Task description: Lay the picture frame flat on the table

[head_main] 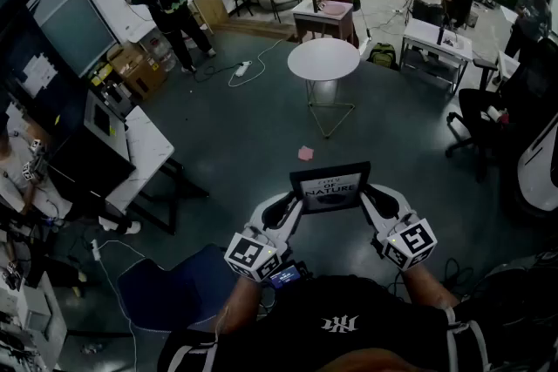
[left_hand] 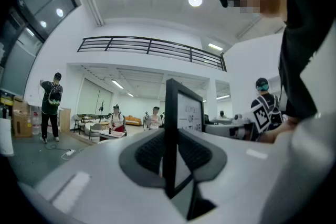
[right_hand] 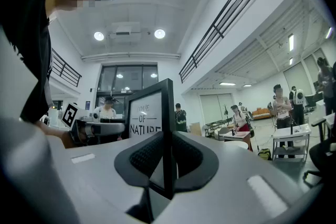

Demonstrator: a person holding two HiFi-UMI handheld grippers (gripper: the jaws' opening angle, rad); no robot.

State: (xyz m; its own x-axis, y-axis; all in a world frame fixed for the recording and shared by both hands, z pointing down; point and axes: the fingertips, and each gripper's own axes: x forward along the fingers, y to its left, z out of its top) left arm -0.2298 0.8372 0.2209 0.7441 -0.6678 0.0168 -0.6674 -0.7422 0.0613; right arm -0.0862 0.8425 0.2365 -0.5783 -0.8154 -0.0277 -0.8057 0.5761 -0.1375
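A black picture frame with a white print is held up in the air in front of the person, above the floor. My left gripper is shut on its left edge and my right gripper is shut on its right edge. In the left gripper view the frame stands edge-on between the dark pads. The right gripper view shows the frame likewise clamped between the pads, its print facing left. A round white table stands ahead on the floor, well beyond the frame.
A white desk with a monitor sits to the left, a blue chair below left. A pink scrap lies on the floor. Further white tables and several people stand at the back. A black office chair is at the right.
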